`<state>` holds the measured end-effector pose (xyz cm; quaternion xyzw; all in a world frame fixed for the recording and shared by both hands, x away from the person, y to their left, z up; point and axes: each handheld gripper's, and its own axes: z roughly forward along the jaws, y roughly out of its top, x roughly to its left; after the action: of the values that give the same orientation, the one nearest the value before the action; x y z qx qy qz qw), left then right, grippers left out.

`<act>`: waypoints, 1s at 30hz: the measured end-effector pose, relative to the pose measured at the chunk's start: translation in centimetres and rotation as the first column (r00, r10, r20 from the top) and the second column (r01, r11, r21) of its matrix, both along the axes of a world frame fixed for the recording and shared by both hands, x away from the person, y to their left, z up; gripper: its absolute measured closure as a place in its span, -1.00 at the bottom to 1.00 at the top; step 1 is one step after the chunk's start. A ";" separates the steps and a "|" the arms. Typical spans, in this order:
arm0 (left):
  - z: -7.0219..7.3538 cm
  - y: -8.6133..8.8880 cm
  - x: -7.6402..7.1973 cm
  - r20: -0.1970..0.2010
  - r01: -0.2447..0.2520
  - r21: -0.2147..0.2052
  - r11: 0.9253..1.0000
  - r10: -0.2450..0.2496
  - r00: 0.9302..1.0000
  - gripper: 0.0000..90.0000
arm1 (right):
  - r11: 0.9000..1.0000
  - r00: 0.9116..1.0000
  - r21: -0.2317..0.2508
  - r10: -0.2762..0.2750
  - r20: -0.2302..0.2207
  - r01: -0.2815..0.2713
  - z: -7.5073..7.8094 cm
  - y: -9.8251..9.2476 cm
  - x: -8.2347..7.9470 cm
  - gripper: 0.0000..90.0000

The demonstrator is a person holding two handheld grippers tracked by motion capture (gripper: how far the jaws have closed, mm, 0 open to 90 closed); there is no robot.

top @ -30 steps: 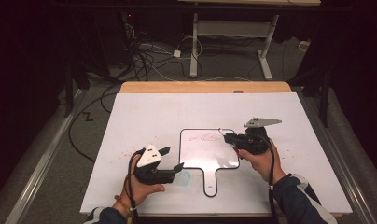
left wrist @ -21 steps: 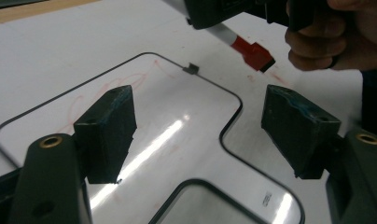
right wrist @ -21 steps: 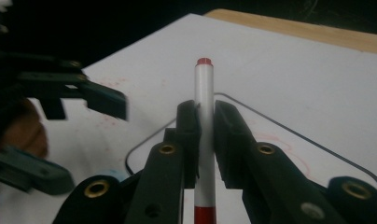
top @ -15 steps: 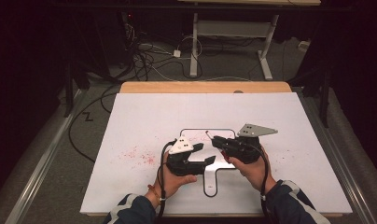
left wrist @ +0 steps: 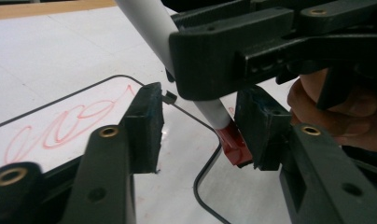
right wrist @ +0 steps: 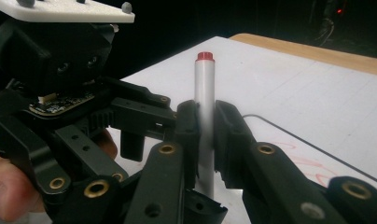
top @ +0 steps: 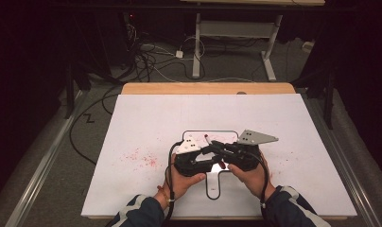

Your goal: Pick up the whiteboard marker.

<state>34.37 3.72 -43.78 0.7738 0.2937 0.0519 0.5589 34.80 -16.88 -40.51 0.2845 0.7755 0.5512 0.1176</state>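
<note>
While the right gripper (right wrist: 205,140) stays clamped on the white marker (right wrist: 204,98) at lower centre of the high view, over the small whiteboard (top: 227,137), the left gripper (left wrist: 198,126) brackets its red cap (left wrist: 231,144). Its jaws have just been closing but 1 pad looks clear of the cap. Step in hand, I judge: uncapping. Next: pinch the cap, then pull straight apart.

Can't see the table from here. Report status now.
Right gripper shut on marker. Left gripper, jaws just closing, straddles its red cap, one jaw touching. Whiteboard beneath; nothing blocking.
</note>
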 end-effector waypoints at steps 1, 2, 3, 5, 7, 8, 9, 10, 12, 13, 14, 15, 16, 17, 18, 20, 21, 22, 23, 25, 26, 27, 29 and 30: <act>0.0 0.0 0.0 0.006 -0.001 0.009 1.000 0.001 1.000 0.13 | 1.000 1.000 0.000 0.000 0.000 0.000 0.0 0.0 0.0 0.81; 0.1 0.1 0.0 0.012 -0.004 0.017 1.000 0.004 1.000 0.24 | 1.000 1.000 -0.002 -0.001 0.002 0.001 0.0 0.1 -0.1 0.81; 0.1 0.1 0.0 0.020 -0.012 0.028 1.000 0.011 1.000 0.27 | 1.000 1.000 -0.004 -0.001 0.003 0.001 0.0 0.1 -0.1 0.81; 0.1 0.2 0.0 0.027 -0.006 0.033 0.999 0.005 1.000 0.39 | 1.000 1.000 0.000 0.000 0.001 0.000 0.0 0.0 -0.1 0.81; 0.2 0.3 -0.1 0.048 -0.015 0.057 0.998 0.012 0.999 0.56 | 1.000 1.000 -0.004 0.001 0.004 -0.001 0.0 0.1 -0.2 0.81; 0.2 0.3 0.0 0.053 -0.013 0.058 0.998 0.010 0.999 0.63 | 1.000 1.000 -0.003 0.002 0.004 -0.002 0.0 0.1 -0.2 0.81; 0.2 0.3 0.0 0.058 -0.016 0.065 0.998 0.012 0.998 0.63 | 1.000 1.000 -0.003 0.002 0.004 -0.002 0.0 0.1 -0.2 0.81; 0.2 0.3 0.0 0.065 -0.025 0.080 0.996 0.020 0.998 0.70 | 1.000 1.000 -0.011 -0.002 0.009 0.002 0.0 0.1 -0.3 0.80; 0.1 0.5 0.2 0.064 -0.028 0.083 0.996 0.023 0.998 0.73 | 1.000 1.000 -0.014 -0.004 0.014 0.004 0.0 0.0 -0.3 0.80; 0.1 0.5 0.3 0.070 -0.030 0.090 0.995 0.024 0.997 0.73 | 1.000 1.000 -0.014 -0.004 0.014 0.004 0.0 0.0 -0.3 0.80; 0.1 0.6 0.4 0.074 -0.024 0.097 0.995 0.017 0.997 0.74 | 1.000 1.000 -0.015 -0.003 0.010 0.003 0.0 0.0 -0.3 0.79; 0.1 0.6 0.5 0.074 -0.020 0.102 0.995 0.013 0.997 0.74 | 1.000 1.000 -0.012 0.002 0.005 -0.002 0.0 0.0 -0.3 0.74; 0.0 0.6 0.6 0.079 -0.025 0.110 0.994 0.016 0.997 0.74 | 1.000 1.000 -0.012 0.002 0.005 -0.002 0.0 0.0 -0.3 0.74; 0.0 0.7 0.8 0.085 -0.022 0.122 0.992 0.011 0.996 0.74 | 1.000 1.000 -0.020 -0.001 0.008 0.001 0.0 0.0 -0.3 0.64; 0.0 0.7 0.8 0.085 -0.022 0.122 0.992 0.011 0.996 0.74 | 1.000 1.000 -0.019 -0.005 0.007 0.005 0.0 0.0 -0.3 0.51; -0.1 0.9 1.1 0.098 -0.035 0.139 0.990 0.022 0.995 0.74 | 0.999 0.999 -0.019 -0.032 0.010 0.032 0.2 -0.3 -0.4 0.33; -0.1 1.1 1.3 0.098 -0.039 0.141 0.989 0.025 0.995 0.74 | 0.999 0.999 -0.019 -0.032 0.010 0.032 0.2 -0.3 -0.4 0.33; -0.1 1.4 1.5 0.098 -0.045 0.137 0.989 0.032 0.995 0.74 | 0.999 0.999 -0.021 -0.047 0.011 0.047 0.2 -0.5 -0.4 0.23; -0.1 1.7 1.7 0.101 -0.051 0.141 0.989 0.037 0.994 0.74 | 0.994 0.995 -0.048 -0.095 0.017 0.096 0.4 -1.2 -0.5 0.10; -0.3 2.0 1.8 0.086 -0.082 0.099 0.992 0.073 0.994 0.74 | 0.991 0.993 -0.067 -0.112 0.036 0.114 0.5 -1.7 -0.7 0.07; -0.2 3.0 2.4 0.115 -0.076 0.152 0.985 0.058 0.992 0.74 | 0.982 0.986 -0.113 -0.141 0.094 0.151 0.5 -2.7 -1.1 0.03; -0.2 3.0 2.4 0.115 -0.076 0.152 0.985 0.058 0.992 0.74 | 0.982 0.986 -0.113 -0.141 0.094 0.151 0.5 -2.7 -1.1 0.03; -0.2 3.6 2.6 0.115 -0.083 0.148 0.985 0.066 0.991 0.74 | 0.975 0.979 -0.145 -0.146 0.144 0.167 0.3 -4.0 -1.5 -0.01; -0.2 3.8 2.7 0.120 -0.088 0.151 0.985 0.070 0.990 0.74 | 0.973 0.977 -0.156 -0.144 0.156 0.168 0.2 -4.6 -1.6 -0.03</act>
<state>37.09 7.49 -43.97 0.7986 0.2869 0.1409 0.5100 33.16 -21.52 -40.30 0.2933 0.7839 0.4918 0.2399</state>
